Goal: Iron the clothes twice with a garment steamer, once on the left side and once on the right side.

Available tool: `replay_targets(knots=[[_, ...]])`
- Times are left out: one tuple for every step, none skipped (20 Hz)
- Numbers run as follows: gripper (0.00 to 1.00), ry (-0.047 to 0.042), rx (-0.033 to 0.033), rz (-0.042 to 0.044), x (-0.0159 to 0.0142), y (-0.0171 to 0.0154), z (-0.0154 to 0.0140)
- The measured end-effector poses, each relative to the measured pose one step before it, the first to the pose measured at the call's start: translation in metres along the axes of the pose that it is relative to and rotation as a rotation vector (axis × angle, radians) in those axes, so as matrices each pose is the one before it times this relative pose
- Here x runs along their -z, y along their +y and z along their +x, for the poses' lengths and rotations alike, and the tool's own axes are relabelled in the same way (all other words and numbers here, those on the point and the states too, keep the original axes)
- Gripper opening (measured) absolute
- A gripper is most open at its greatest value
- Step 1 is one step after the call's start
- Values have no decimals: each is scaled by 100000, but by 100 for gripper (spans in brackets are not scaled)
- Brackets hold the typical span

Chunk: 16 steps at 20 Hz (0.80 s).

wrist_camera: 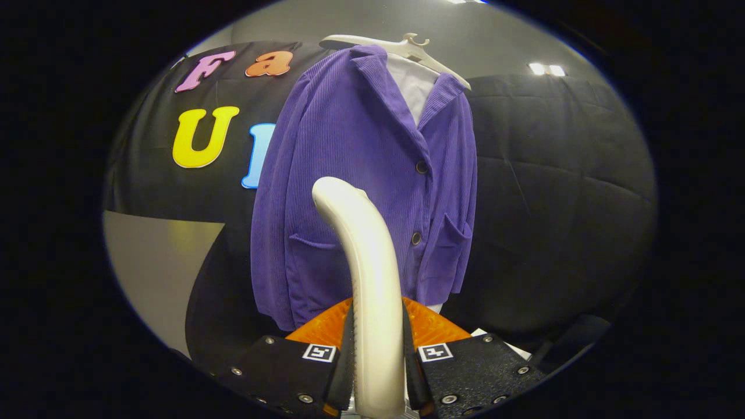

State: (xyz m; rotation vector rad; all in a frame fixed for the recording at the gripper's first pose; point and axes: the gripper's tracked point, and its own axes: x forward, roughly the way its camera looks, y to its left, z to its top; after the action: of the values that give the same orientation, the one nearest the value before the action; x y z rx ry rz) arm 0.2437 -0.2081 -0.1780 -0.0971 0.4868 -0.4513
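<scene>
The gripper (377,372) has its two fingers pinched onto the cream-white handle of the garment steamer (364,262), one finger pressing each side of it, so the handle stands wedged upright between them. From that pinch the handle rises toward twelve o'clock and curls over at its top, bending slightly toward eleven o'clock, where its rounded end sits in front of the lower half of the jacket. Each finger carries a small square black-and-white marker (319,352) on its upper face, the pair flanking the handle at nine and three o'clock. Just behind the fingers, an orange ribbed part (433,329) shows on both sides of the handle (whether it belongs to the steamer or to something under it I cannot tell).

Beyond the steamer hangs the purple corduroy jacket (361,174), the clothes to be steamed. It hangs on a white hanger (401,46) at twelve o'clock from the handle's tip, its collar open over a pale inner layer (414,87). Two dark buttons (421,167) run down its front, at about one and three o'clock from the handle's curved end, and a patch pocket (454,233) sits on each side near the hem. The steamer's head appears close to the jacket front, though contact cannot be judged. Behind the jacket hangs the booth's black cloth wall (553,174)
</scene>
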Motion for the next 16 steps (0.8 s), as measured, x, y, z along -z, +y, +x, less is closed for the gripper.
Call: replay_targets(knots=[[37,1274,-194,-346,869,169,156],[37,1493,-132,-418,771,133,193],[37,1386,-153,-327,857,165,196],[37,1407,-270,-83,728,175,227],[37,1391,-344,-79,977,136,301],[37,1507,-348,-488,898,184,180],[37,1875,-87,-590,1071,142,351],[37,1822,-171,-499,1025,152,328],[37,2019,-504,-214,952,181,267],[37,2270,-515,-624,957,96,233],[37,1834,-367,-811,884,195,141],[37,1589,-66,-632,984,93,141],[37,1319,-84,-590,717,67,150],[37,963,-39,-241,620,48,161],[37,1056,-181,139,513,62,76],[37,769,-330,127,759,7,-292]])
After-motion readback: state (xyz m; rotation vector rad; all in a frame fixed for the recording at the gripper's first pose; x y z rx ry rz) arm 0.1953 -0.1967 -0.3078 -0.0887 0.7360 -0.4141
